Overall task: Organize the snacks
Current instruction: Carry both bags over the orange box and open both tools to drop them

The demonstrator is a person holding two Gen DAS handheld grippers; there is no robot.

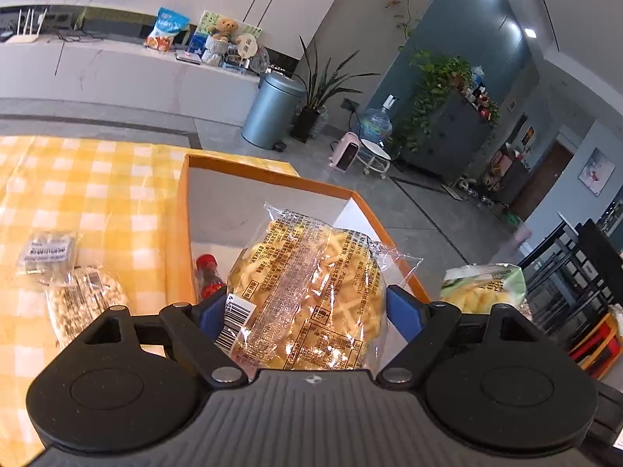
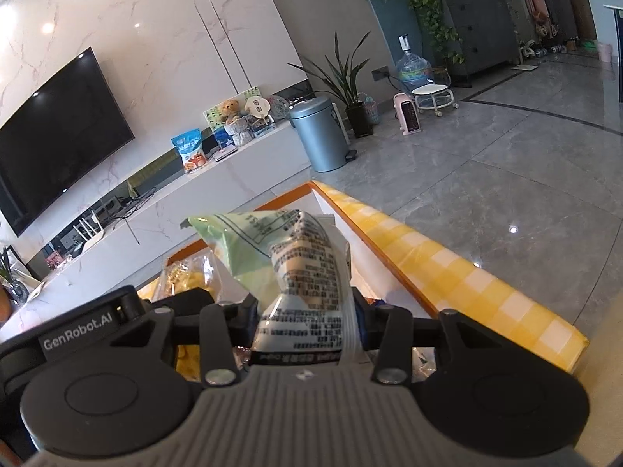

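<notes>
Right gripper (image 2: 307, 311) clamps a green packet (image 2: 288, 257), hiding its fingers.

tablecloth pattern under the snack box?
Yellow-and-white check tablecloth; clearest in the left wrist view, beside the orange box.

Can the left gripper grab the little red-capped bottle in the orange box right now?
Probably not. The left gripper is already shut on the clear bag of yellow snacks, and that bag hangs partly in front of the red-capped bottle in the orange box. It would likely have to drop the bag first.
</notes>
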